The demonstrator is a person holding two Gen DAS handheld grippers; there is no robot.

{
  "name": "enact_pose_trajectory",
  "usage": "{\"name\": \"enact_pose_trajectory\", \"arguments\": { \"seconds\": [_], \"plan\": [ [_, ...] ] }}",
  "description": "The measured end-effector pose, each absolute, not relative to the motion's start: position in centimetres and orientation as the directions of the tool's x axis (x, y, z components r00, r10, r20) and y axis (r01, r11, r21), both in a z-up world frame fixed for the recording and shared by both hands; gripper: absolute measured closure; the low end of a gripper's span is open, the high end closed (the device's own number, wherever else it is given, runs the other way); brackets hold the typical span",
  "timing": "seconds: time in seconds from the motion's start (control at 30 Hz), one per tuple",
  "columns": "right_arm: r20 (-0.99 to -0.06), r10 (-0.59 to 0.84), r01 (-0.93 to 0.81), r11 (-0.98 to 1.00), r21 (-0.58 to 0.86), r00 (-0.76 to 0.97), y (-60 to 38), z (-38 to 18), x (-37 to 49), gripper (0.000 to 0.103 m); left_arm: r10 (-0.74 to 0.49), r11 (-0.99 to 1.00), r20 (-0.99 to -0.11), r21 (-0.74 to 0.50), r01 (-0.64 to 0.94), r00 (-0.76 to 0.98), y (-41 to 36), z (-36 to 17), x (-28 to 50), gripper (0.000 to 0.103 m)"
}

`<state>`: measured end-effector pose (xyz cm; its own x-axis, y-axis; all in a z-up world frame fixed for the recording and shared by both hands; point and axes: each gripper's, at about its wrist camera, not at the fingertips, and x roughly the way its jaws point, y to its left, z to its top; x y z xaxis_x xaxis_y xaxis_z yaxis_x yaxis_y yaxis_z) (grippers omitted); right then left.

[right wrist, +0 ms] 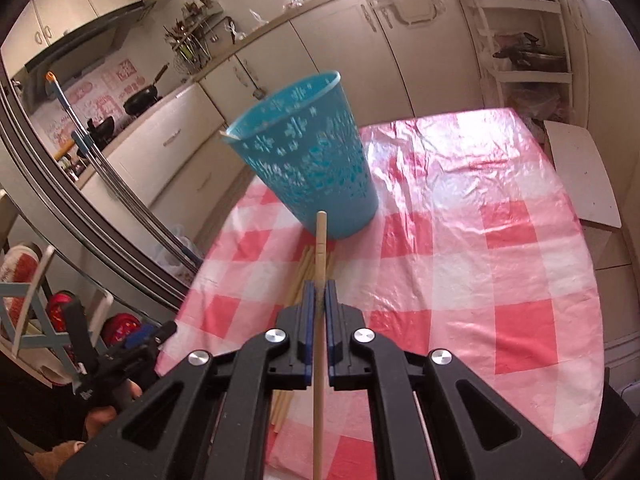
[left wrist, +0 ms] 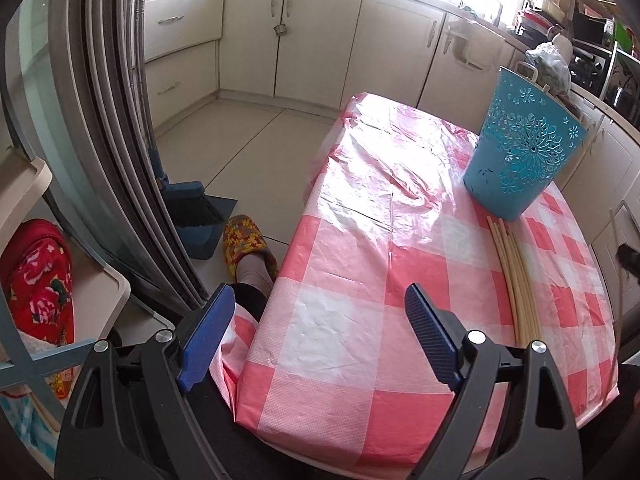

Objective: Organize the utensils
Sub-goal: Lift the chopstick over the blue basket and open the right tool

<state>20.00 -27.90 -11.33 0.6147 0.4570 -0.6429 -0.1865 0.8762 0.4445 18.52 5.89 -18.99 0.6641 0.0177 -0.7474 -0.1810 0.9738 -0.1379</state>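
Right wrist view shows the right gripper (right wrist: pixel 319 292) with its jaws closed on a single wooden chopstick (right wrist: pixel 320 248), which runs lengthwise between the blue pads and pokes out ahead of them, its tip lying in line with the base of the teal perforated basket (right wrist: pixel 306 152). That basket stands on the bench (right wrist: pixel 480 260), which is covered by a pink-and-white checked plastic cloth, and a pale stick end shows at its left rim. Just under and behind the held chopstick, a loose bundle of chopsticks (right wrist: pixel 300 272) lies flat on the cloth, their far ends near the basket's foot. Left wrist view shows the left gripper (left wrist: pixel 320 316) with its jaws spread wide and nothing between them, hanging over the near left edge of the bench. From this side the bundle of chopsticks (left wrist: pixel 516 276) lies along the right part of the cloth, with the far ends close to the basket (left wrist: pixel 524 152). Beside the bench, on the tiled floor, a foot in a colourful knitted slipper (left wrist: pixel 248 244) rests near a blue dustpan and brush (left wrist: pixel 200 216).
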Motion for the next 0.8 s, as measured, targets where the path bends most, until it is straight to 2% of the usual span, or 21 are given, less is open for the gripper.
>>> {"name": "enact_pose_trajectory", "arguments": {
  "seconds": [0.23,0.43,0.53,0.67,0.73,0.8],
  "plan": [
    [-0.517,0.512,-0.27,0.839,0.472,0.686,-27.4,-5.1,20.3,0.097,0.018,0.973,-0.746,-0.141,-0.185,0.666,5.9,-19.0,18.4,0.02],
    [-0.418,0.497,-0.305,0.841,0.446,0.761,-26.3,-0.5,23.4,0.097,0.012,0.97,-0.743,-0.153,-0.188,0.669,6.0,-19.0,18.4,0.02],
    [-0.315,0.441,-0.301,0.863,0.407,0.84,-25.4,2.4,25.7,0.097,0.01,0.97,-0.742,-0.156,-0.187,0.67,6.0,-19.0,18.5,0.02],
    [-0.192,0.293,-0.215,0.914,0.345,0.937,-24.0,3.9,29.2,0.097,0.011,0.97,-0.743,-0.153,-0.187,0.669,5.8,-19.1,18.7,0.02],
    [-0.184,0.227,-0.158,0.931,0.328,0.956,-23.6,3.0,31.1,0.097,0.016,0.972,-0.74,-0.146,-0.183,0.672,5.7,-19.0,18.7,0.02],
    [-0.214,0.184,-0.109,0.942,0.318,0.959,-23.2,1.5,32.9,0.097,0.019,0.974,-0.736,-0.14,-0.179,0.677,5.5,-18.9,18.6,0.02]
  ]
}}
